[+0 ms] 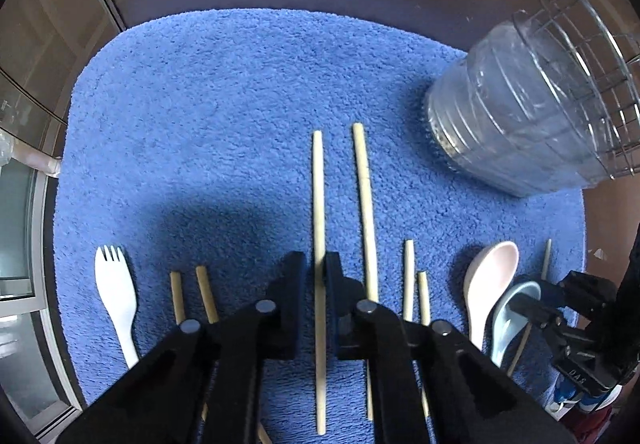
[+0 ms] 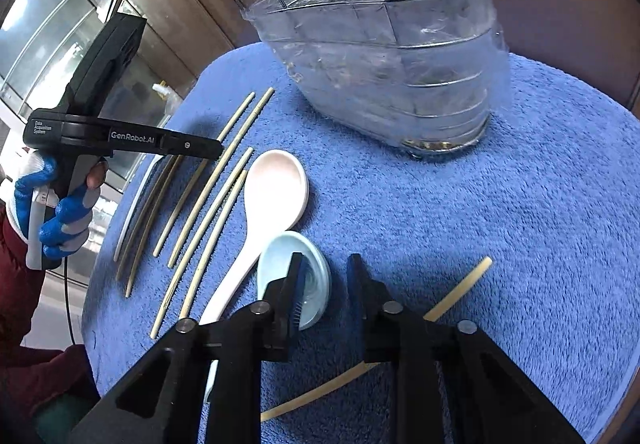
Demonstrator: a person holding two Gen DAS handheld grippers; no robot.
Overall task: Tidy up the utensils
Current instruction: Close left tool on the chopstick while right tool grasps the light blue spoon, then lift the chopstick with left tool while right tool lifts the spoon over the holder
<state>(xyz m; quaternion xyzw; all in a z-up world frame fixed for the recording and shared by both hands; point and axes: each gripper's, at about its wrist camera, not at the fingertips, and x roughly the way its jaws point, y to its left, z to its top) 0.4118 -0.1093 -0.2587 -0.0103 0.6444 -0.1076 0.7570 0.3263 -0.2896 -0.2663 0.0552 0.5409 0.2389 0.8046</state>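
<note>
Jaws of left hand-held gripper [image 1: 316,268] pinch a chopstick [image 1: 319,204]

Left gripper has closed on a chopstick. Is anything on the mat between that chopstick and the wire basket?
Nothing visible. The left gripper is shut on the chopstick, and only bare blue mat lies between it and the wire basket at the far right. A second long chopstick lies alongside on that side, flat.

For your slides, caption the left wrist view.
Left gripper shut on a chopstick lying on the blue mat.
</note>
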